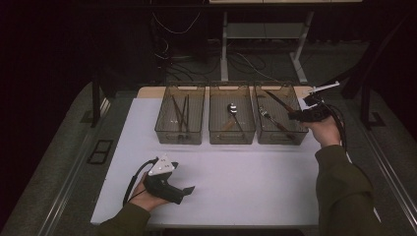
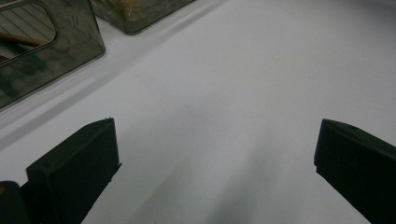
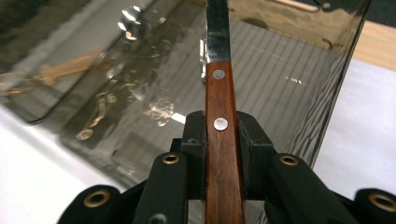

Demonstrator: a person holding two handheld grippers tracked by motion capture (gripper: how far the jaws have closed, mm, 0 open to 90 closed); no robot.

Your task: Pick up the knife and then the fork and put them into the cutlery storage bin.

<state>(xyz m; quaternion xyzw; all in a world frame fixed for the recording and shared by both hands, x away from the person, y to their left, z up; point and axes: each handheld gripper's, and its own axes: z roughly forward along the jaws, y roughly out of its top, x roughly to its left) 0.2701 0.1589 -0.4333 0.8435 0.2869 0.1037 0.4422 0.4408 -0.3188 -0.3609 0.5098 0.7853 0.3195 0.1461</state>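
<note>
Nearest to the camera in the high view, the left hand-held gripper [image 1: 188, 189] lies low on the white surface [image 1: 246, 177], held by the person's left hand [image 1: 145, 196]. Its jaws stand wide apart with nothing between them; the left gripper view shows only bare surface between the two black jaws. This hand seems to wait and takes no part in the work.

Farther away, at the right side, the right hand-held gripper [image 1: 295, 115] is clamped on a knife [image 3: 223, 140] with a wooden handle and two metal rivets. In the right gripper view the jaws press the handle from both sides, and the blade points forward and away. The knife is held in the air over the right bin [image 1: 265, 135], the rightmost of three clear bins that stand in a row at the far part of the surface. In this bin a fork [image 1: 268, 117] lies already. The middle bin [image 1: 219, 132] holds a spoon [image 1: 232, 109], and the left bin [image 1: 164, 132] holds chopsticks [image 1: 181, 113].

The step in hand seems to be the sorting of cutlery, with the knife carried to the right bin. The next move probably calls for lowering the knife inside the walls of the bin, blade first, and then opening the jaws, so that it comes to rest beside the fork without striking the rim.
</note>
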